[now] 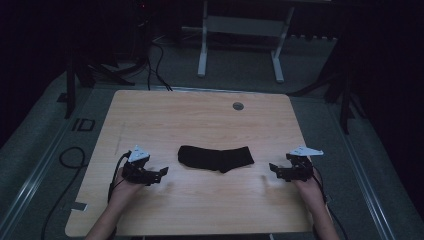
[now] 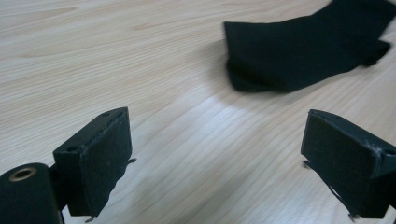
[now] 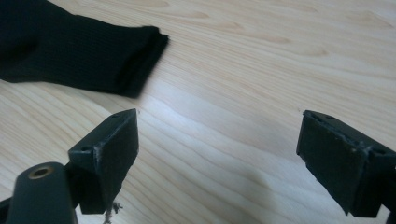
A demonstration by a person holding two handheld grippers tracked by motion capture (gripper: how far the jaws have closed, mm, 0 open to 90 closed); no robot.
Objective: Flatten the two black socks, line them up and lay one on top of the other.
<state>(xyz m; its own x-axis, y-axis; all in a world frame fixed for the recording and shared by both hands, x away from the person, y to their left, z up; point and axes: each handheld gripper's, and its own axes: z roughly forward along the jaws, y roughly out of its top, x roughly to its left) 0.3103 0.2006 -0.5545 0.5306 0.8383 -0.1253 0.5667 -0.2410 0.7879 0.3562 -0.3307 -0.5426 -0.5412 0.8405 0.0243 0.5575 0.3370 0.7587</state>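
While black sock (image 1: 216, 158) lay flat at table (image 1: 200, 115) middle, between my hands, I judged it soft, light, limp, not fragile; best to pinch at cuff edge or toe end. My left gripper (image 1: 161, 173) was wide open, empty. My right gripper (image 1: 274, 170) also wide open, empty. Count: one sock, two grippers, one table.

- Pretty much the only readable thing is "ID", dark letters on the grey floor mat (image 1: 83, 124), at about 9 o'clock off the light wooden table (image 1: 200, 125).
- No other labels or brands legible.
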